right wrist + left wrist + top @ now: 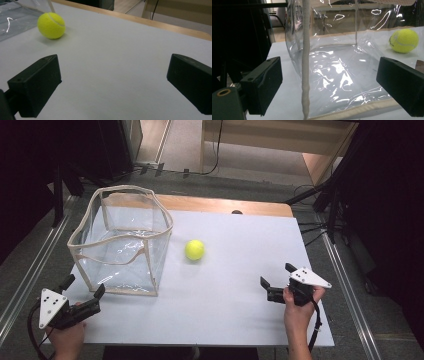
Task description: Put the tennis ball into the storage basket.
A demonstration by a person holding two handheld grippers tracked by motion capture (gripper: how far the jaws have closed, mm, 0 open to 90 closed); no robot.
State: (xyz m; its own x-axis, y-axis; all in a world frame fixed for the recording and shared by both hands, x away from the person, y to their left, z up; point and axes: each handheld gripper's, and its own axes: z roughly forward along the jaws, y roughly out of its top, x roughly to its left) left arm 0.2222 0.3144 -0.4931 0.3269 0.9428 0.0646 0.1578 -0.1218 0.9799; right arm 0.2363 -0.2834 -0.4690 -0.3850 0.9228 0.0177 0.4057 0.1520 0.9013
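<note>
A yellow-green tennis ball (194,249) (51,25) rests on the white tabletop (225,285), just right of a clear plastic bin with beige trim (122,240). The bin stands upright with its top open and nothing inside. My left gripper (84,286) is open at the table's near left corner, aimed at the bin's near corner seam (305,62). In the left gripper view (330,70) the ball (404,40) shows through the clear wall. My right gripper (278,275) (115,67) is open at the right side, pointing left toward the ball, well short of it.
A wooden strip (225,205) runs along the table's far edge. Metal rails (30,265) flank the table on the floor, and dark stands and cables (330,210) sit at the far right. Bare tabletop lies between the ball and my right gripper.
</note>
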